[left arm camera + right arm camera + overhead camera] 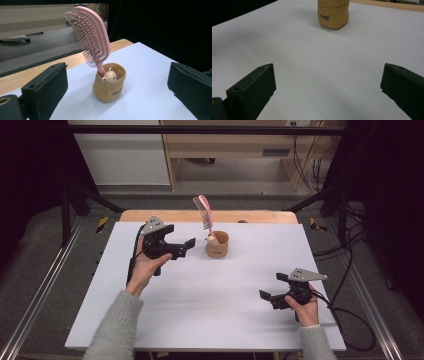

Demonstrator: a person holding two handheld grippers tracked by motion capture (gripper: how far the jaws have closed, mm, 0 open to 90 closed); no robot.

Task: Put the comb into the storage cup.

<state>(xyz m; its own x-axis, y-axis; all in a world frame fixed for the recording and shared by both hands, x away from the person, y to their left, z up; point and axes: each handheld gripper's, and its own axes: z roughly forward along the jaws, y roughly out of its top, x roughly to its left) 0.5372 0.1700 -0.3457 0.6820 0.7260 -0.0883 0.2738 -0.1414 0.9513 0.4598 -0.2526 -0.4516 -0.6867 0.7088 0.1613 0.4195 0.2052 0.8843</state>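
Observation:
A tan soft cup [217, 245] [110, 86] [333, 14] with a small bear face on its rim stands on the white tabletop [210, 285] toward the back middle. A pink hairbrush [204, 212] [90, 37] stands in it, handle down, bristle head leaning up and to the left. My left gripper [187, 247] [117, 90] is open just left of the cup, jaws pointing at it and empty. My right gripper [272, 287] [328, 85] is open near the front right, held low over bare table, well short of the cup.
A wooden strip [150, 215] runs along the table's far edge. Black frame posts [67, 195] and cables [345, 265] stand around the table. A wooden bench [225, 145] sits on the floor beyond.

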